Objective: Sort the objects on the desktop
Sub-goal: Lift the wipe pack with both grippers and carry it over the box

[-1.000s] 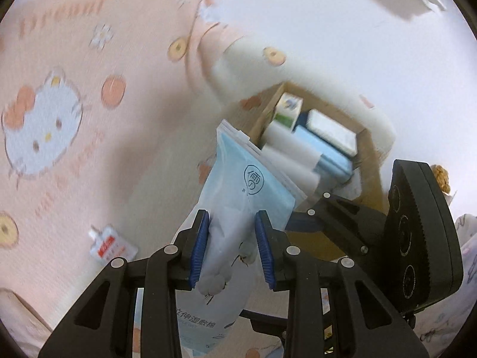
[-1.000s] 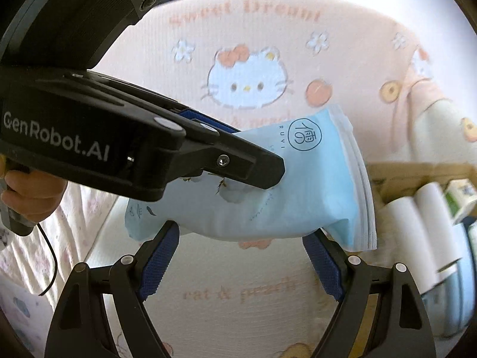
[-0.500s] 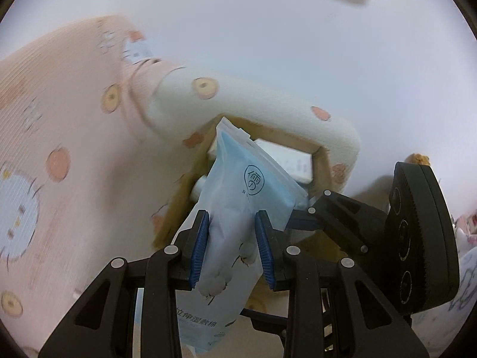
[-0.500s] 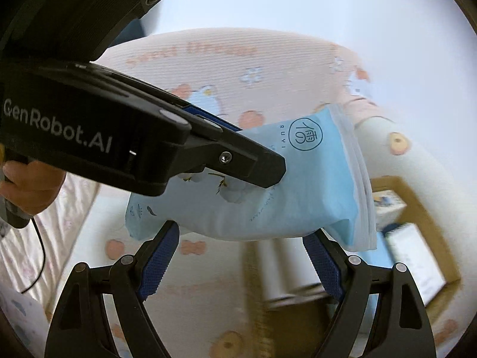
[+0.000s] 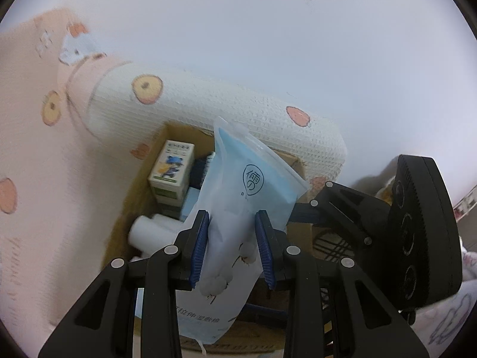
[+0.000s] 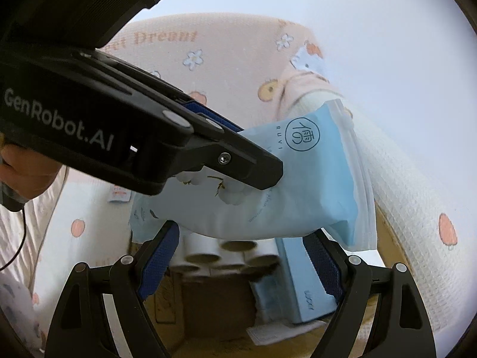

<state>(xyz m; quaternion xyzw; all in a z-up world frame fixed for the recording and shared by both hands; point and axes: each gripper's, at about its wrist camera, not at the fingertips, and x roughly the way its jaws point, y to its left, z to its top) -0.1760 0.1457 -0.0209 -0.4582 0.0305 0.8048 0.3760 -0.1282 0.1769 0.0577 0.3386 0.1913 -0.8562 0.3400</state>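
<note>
**A:** Where does the pouch [image 5: 238,208] sit relative to your grippers?

**B:** Your left gripper [image 5: 232,244] pinches it across its lower middle, both blue pads pressed into the soft sides. In the left wrist view its long axis runs from about 7 o'clock, the printed bottom end, up to 1 o'clock, the sealed top. Your right gripper [image 6: 241,256] has its jaws spread wide and holds nothing; the pouch [image 6: 268,185] hangs just above and between its fingers, and I see no pad touching it.

**A:** And the box [image 5: 131,208]?

**B:** Beyond and under the pouch. In the left view it opens at 11 o'clock from the pads, with a carton [image 5: 171,170] and white rolls [image 5: 149,232] already inside. The right view shows the rolls [image 6: 220,253] end-on and a blue pack [image 6: 301,286] beside them at 5 o'clock.

**A:** So which hand matters now?

**B:** The left, I judge. It alone carries the pouch, whose top end already points over the box. The free slot looks narrow, so lower it lengthwise beside the carton rather than flat.
</note>
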